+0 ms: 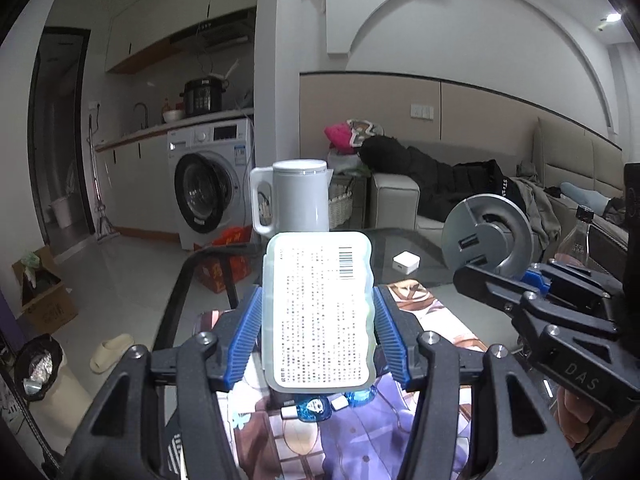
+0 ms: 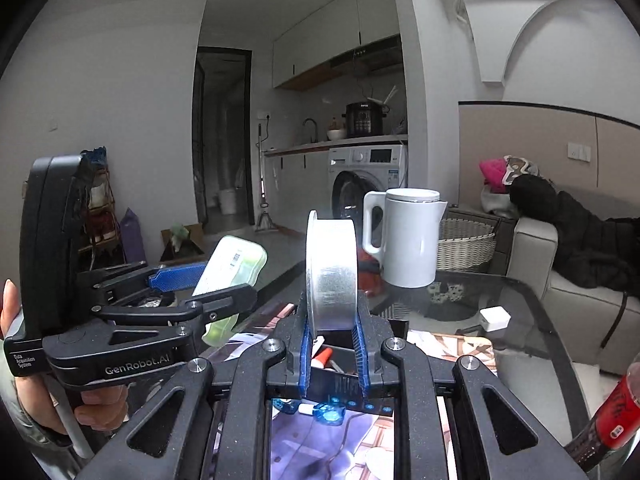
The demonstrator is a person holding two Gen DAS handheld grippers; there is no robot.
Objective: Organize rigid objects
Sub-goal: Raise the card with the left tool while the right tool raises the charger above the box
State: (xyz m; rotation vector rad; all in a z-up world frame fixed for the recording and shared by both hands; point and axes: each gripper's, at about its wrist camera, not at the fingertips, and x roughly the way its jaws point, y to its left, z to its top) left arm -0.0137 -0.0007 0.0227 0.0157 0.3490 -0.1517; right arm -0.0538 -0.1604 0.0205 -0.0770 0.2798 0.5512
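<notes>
**Both tongs loaded above the glass desk**

Left wrist view: the left tongs (image 1: 318, 316) pinch a translucent plastic case (image 1: 319, 312) by its long sides, label side up, lifted over the patterned mat (image 1: 424, 308). A white kettle (image 1: 298, 196) stands beyond, near the desk's (image 1: 420, 240) far edge.

Right wrist view: the right tongs (image 2: 331, 344) pinch a silver metal spool (image 2: 331, 276) on edge, above a black tray (image 2: 340, 354) of small items.

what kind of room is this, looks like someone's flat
Most likely a small open-plan flat: a white front-loading washing machine under a kitchen counter, a grey cushioned sofa piled with clothes, and a dark glass table.
</notes>
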